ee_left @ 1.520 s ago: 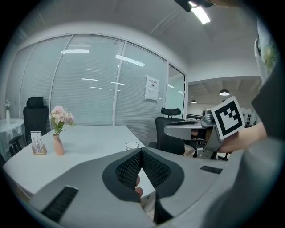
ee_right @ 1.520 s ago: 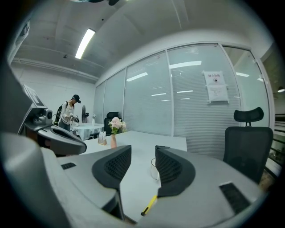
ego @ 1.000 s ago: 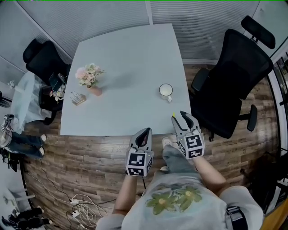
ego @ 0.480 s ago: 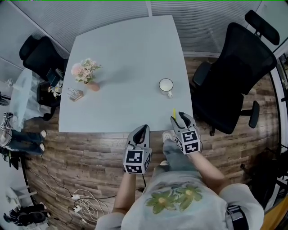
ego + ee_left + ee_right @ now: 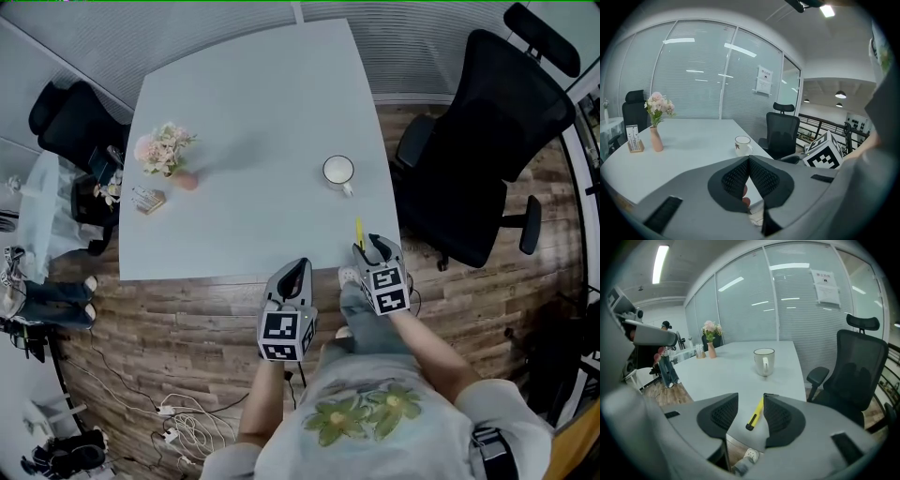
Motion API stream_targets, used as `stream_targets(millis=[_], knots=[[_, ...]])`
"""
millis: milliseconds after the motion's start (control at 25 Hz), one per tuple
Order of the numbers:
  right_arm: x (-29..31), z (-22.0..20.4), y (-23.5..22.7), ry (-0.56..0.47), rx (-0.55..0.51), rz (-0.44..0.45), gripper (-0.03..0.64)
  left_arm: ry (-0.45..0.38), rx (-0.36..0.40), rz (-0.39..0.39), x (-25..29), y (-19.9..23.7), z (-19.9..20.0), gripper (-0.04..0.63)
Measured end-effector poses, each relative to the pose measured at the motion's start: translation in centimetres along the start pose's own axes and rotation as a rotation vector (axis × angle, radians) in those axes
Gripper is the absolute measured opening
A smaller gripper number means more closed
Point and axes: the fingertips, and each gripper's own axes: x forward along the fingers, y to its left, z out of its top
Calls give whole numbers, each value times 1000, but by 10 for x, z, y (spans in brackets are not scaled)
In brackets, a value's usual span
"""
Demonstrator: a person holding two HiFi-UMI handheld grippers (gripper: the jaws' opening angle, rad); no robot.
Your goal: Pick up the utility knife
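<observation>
The utility knife [image 5: 358,230] is slim and yellow with a black end, and lies on the pale table [image 5: 253,112] near its front right corner. In the right gripper view the knife [image 5: 754,414] shows on the tabletop in the gap between the two jaws, which stand apart and touch nothing. My right gripper [image 5: 373,246] sits at the table's edge just behind the knife and is open. My left gripper [image 5: 299,269] hovers off the table's front edge; its jaws [image 5: 749,161] meet at the tips, with nothing held.
A white mug [image 5: 338,172] stands beyond the knife. A vase of pink flowers [image 5: 161,150] and a small card stand [image 5: 148,200] sit at the table's left. A black office chair [image 5: 478,131] is to the right, another chair [image 5: 66,117] to the left. Cables [image 5: 183,427] lie on the wooden floor.
My right gripper has drawn in closer behind the knife at the table's edge. The left gripper has hardly moved. The knife lies where it was.
</observation>
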Motion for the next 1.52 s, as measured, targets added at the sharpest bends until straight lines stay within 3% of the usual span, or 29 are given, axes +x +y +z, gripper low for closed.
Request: stream_targets(millis=[720, 1280, 1400, 1520], knots=[[27, -42, -2, 129, -36, -29, 175, 30, 0, -15, 9, 1, -8, 3], [34, -53, -3, 161, -81, -46, 175, 30, -12, -15, 10, 3, -8, 3], [36, -53, -4, 166, -97, -63, 127, 29, -17, -15, 11, 6, -8, 3], [36, -54, -3, 167, -119, -68, 121, 29, -22, -14, 10, 8, -9, 3]])
